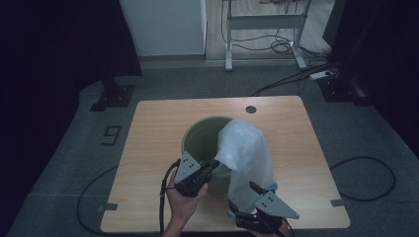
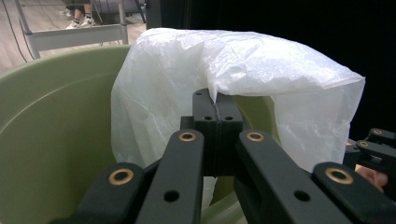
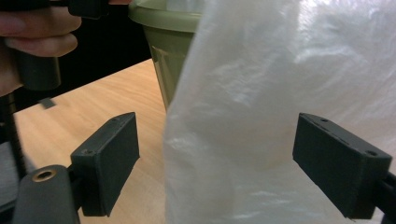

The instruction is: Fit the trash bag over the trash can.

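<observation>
So the green bin (image 1: 197, 136) sits mid-table (image 1: 148, 148), with a white plastic bag (image 1: 245, 153) draped over its right rim and hanging down the outside onto the table. The left gripper (image 1: 213, 165) is at the bin's near rim, jaws pinched shut on the bag's edge; in the left gripper view you can see the plastic caught right between the closed pads. The right gripper (image 1: 244, 195) is low at the near right, jaws spread wide. In the right gripper view the hanging bag sits between the pads (image 3: 112, 154) without either one touching it.
</observation>
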Demonstrator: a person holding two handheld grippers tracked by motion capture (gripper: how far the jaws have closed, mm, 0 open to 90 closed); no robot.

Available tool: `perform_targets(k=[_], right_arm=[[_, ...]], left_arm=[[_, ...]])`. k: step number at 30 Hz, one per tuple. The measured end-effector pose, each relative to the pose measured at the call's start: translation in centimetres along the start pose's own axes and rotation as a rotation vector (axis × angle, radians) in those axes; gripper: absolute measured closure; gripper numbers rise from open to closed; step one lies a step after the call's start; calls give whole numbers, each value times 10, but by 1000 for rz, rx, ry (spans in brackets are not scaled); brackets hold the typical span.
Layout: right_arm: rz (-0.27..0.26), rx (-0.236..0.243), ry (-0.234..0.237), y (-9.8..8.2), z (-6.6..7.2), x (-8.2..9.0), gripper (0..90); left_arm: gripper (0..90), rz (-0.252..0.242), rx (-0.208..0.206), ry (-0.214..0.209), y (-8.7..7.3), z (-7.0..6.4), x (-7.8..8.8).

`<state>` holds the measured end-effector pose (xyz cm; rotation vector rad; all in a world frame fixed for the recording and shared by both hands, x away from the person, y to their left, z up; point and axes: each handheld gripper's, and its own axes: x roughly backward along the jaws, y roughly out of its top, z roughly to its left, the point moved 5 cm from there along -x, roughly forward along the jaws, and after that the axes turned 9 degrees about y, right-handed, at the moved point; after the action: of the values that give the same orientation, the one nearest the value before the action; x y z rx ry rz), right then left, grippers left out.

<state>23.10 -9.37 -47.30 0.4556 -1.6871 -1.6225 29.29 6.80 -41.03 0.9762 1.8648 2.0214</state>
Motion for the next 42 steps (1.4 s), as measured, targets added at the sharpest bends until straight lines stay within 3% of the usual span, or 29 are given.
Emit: perform_targets(k=[5, 10, 15, 22, 28, 32, 42], right_arm=[[3, -1, -65, 2, 5, -10, 137], [44, -21, -158, -7, 0, -22, 157], [59, -44, -188, -15, -6, -25, 301], [45, -52, -206, -16, -23, -11, 653], [5, -56, -246, -12, -44, 3, 828], [-33, -62, -251, -1, -55, 12, 882], [-133, -49, -232, 35, -69, 23, 889]], left_arm=[[897, -2, 2, -6, 0, 0, 1], [897, -4, 11, -9, 0, 2, 2], [897, -2, 10, -11, 0, 3, 2], [897, 1, 12, -23, -3, 4, 4], [897, 7, 0, -36, -6, 3, 6], [897, 10, -5, -43, -6, 4, 7], [894, 9, -6, -45, -7, 7, 13]])
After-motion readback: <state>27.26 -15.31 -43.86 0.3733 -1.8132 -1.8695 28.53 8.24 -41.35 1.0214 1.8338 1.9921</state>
